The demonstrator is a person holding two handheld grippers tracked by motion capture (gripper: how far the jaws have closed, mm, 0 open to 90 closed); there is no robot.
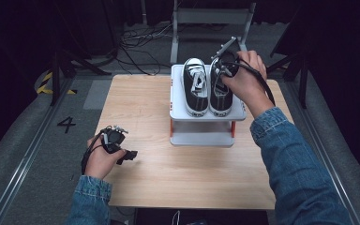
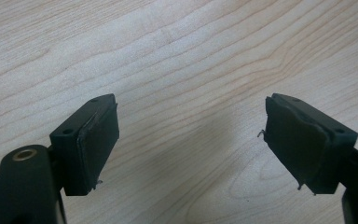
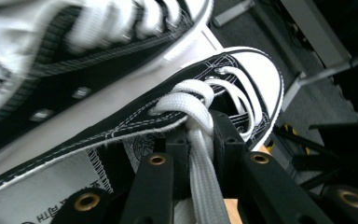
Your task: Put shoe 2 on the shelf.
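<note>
Two black-and-white lace-up sneakers stand side by side on a small grey rack (image 1: 206,115) at the far side of the wooden table. My right gripper (image 1: 225,70) is down on the right sneaker (image 1: 220,101), beside the left sneaker (image 1: 195,86). In the right gripper view, my right gripper (image 3: 200,140) has its jaws close together, with a white shoelace (image 3: 200,172) running between them above the sneaker's white toe cap (image 3: 256,79). The other sneaker (image 3: 98,42) is blurred at the upper left. My left gripper (image 1: 130,154) rests low over the near left of the table, open (image 2: 191,144) with nothing between its pads.
The rack has a lower shelf (image 1: 201,138) with orange side posts. The wooden table (image 1: 168,173) has bare room in front of the rack and to its left. Beyond the table, cables (image 1: 140,42) and a metal stand (image 1: 211,18) lie on the dark floor.
</note>
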